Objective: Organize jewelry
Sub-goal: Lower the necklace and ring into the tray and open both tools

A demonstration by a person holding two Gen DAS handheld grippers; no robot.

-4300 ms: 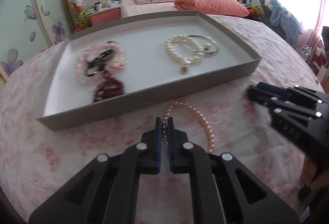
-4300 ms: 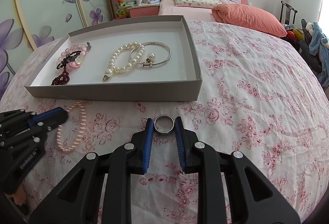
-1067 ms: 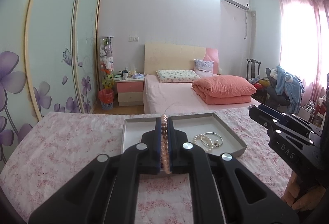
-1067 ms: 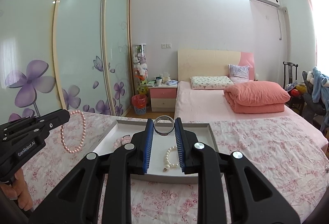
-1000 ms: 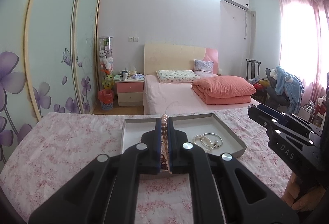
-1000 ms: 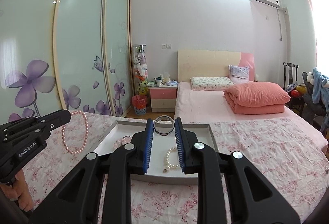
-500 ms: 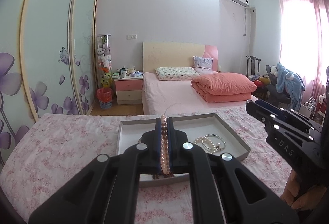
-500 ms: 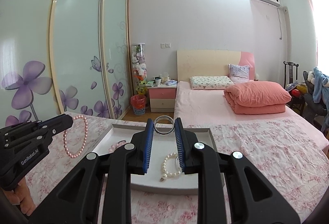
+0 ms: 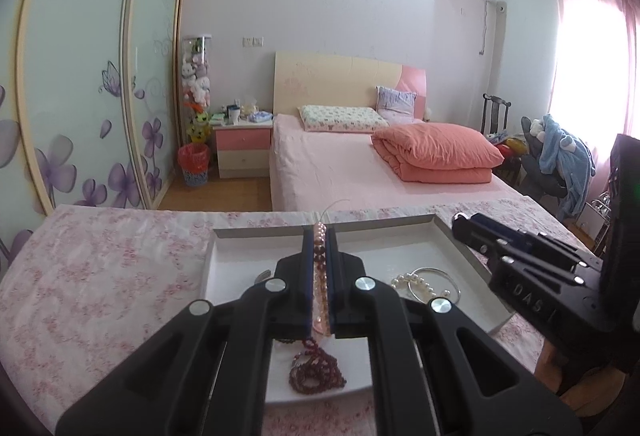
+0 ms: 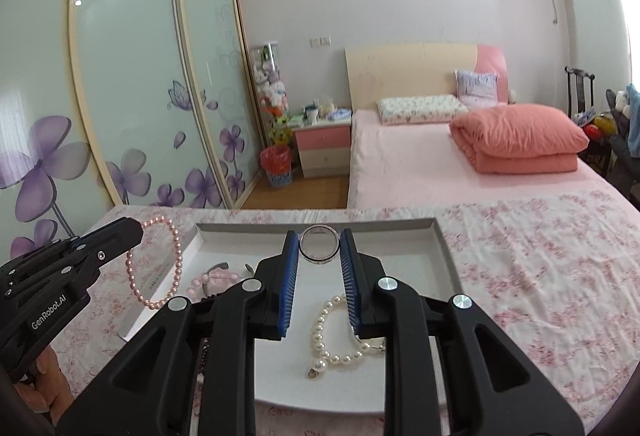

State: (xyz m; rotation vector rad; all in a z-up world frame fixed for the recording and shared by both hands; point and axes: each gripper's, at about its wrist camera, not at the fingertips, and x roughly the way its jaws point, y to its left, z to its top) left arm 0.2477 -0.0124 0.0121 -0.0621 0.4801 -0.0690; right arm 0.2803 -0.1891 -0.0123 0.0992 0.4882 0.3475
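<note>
- The pink pearl bracelet is clamped in the left tongs, whose pads are closed fully on the beads; the loop hangs free beside the tray's left wall in the right wrist view.
- The silver ring is pinched upright at the tips of the right tongs, which are narrowly parted to the ring's width and shut on it.
- Both pieces are held above the grey tray, judged as carried there for release into it; neither is set down yet.
- Inside the tray are found a white pearl bracelet touching a silver bangle, a dark red bead strand near the front wall, and a pink bead piece at the left.
- The free floor of the tray lies at the middle and back; the pieces already lying there are judged the main obstruction to a clean drop.
- The tray rests on a floral cloth covering the tabletop; a bed stands well behind.
</note>
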